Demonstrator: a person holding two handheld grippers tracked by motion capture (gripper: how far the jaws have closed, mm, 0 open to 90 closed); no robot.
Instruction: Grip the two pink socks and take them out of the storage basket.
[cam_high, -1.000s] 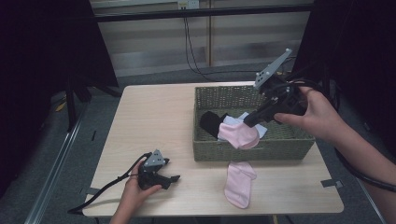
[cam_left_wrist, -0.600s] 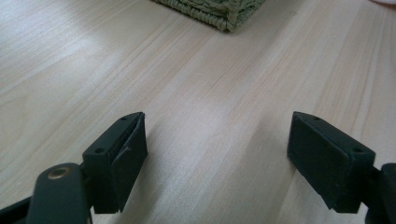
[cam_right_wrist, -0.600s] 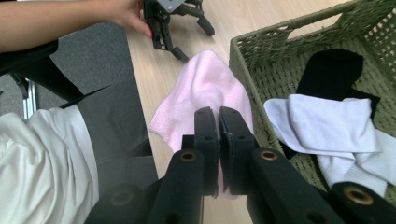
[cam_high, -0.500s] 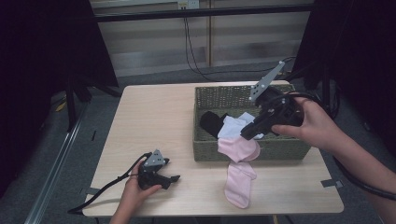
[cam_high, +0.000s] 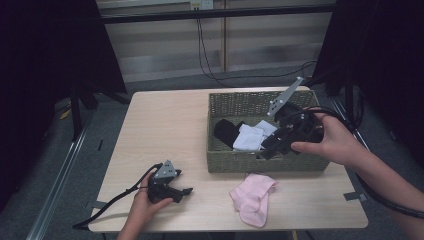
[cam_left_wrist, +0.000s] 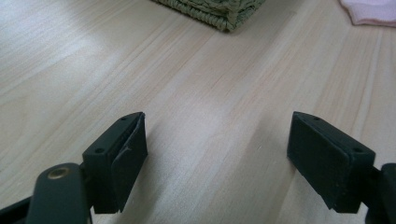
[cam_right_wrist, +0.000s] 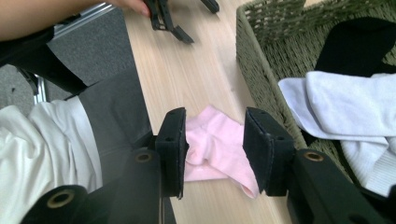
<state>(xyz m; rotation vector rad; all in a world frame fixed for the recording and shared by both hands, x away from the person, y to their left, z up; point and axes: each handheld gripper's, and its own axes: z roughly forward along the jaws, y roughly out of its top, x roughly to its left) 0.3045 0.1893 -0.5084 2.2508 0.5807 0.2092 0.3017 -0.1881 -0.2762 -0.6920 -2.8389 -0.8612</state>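
Your left gripper (cam_high: 187, 190) resting on the table (cam_high: 165, 130) near you, jaws wide apart and empty, pink socks (cam_high: 252, 196) lying on the table just before the basket (cam_high: 240, 162), your right gripper (cam_high: 263, 151) above the basket's front wall, jaws just opened, empty, white socks (cam_high: 248, 137) and black sock (cam_high: 226, 132) inside.

Your right gripper (cam_right_wrist: 215, 149), jaws just parted, hangs above the pink socks (cam_right_wrist: 212, 147) on the table (cam_right_wrist: 187, 74); white socks (cam_right_wrist: 345, 107) lie in the basket (cam_right_wrist: 261, 70)
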